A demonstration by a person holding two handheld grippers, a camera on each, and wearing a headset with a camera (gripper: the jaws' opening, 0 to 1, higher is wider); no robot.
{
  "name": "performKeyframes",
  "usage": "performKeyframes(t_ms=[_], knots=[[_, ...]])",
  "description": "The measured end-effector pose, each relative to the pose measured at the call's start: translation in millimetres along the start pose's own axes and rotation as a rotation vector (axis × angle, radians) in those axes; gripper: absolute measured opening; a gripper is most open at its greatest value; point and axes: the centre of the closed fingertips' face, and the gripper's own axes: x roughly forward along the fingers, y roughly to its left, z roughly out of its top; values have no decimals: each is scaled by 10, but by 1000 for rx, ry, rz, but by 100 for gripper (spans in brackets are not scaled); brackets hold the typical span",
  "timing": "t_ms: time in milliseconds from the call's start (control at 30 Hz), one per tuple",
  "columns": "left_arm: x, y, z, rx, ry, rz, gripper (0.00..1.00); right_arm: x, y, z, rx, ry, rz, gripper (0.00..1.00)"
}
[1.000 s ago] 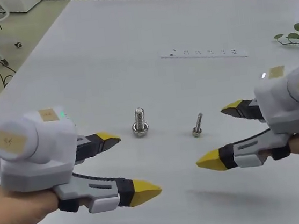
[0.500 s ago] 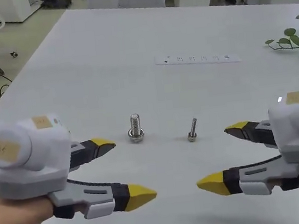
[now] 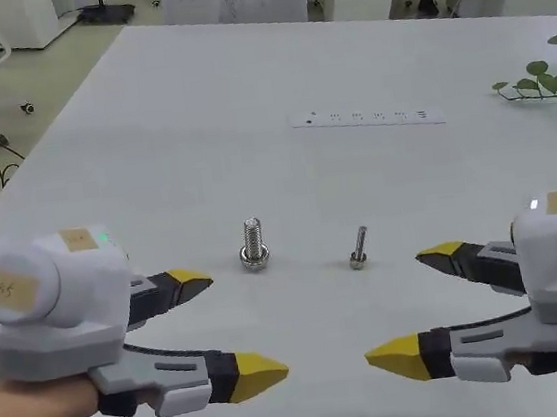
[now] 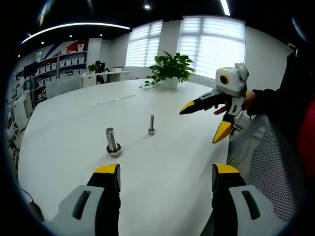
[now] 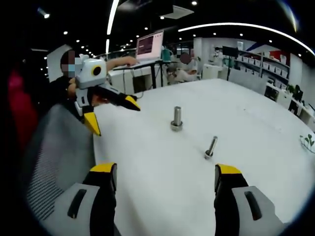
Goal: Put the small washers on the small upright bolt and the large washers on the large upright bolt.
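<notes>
**Current state.** The left hand-held gripper (image 3: 243, 324) and the right hand-held gripper (image 3: 394, 306) are both held low over the near edge of the table (image 3: 248, 121). Their tips point inward toward each other. The jaws of each stand wide apart and hold nothing.

**Task items.** The large bolt (image 3: 253, 245) stands upright on the table, ahead of the left hand-held gripper. The small bolt (image 3: 359, 248) stands upright beside it, to its right and clear of it, ahead of the right hand-held gripper. Each bolt has a wider collar at its foot. We cannot tell whether that collar is the bolt head alone or washers already seated on it.

**Step in hand.** We judge this to be a stand-off position between steps, since neither hand-held gripper is committed to either bolt.

**Next move.** If a washer is yet to be placed, we first pinch it by its rim. We then match its size to the correct bolt, centre its hole over the thread tip, and lower it along the bolt axis. Any sideways contact could tip the small bolt.
</notes>
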Motion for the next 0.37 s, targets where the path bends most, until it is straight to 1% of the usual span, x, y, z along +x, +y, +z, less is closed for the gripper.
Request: performKeyframes(t_ms=[100, 367], knots=[[10, -1, -13, -4, 4, -2, 75, 6, 18, -24, -4, 10, 3, 83], [19, -9, -25, -5, 10, -3, 75, -5, 19, -59, 1, 14, -1, 82]])
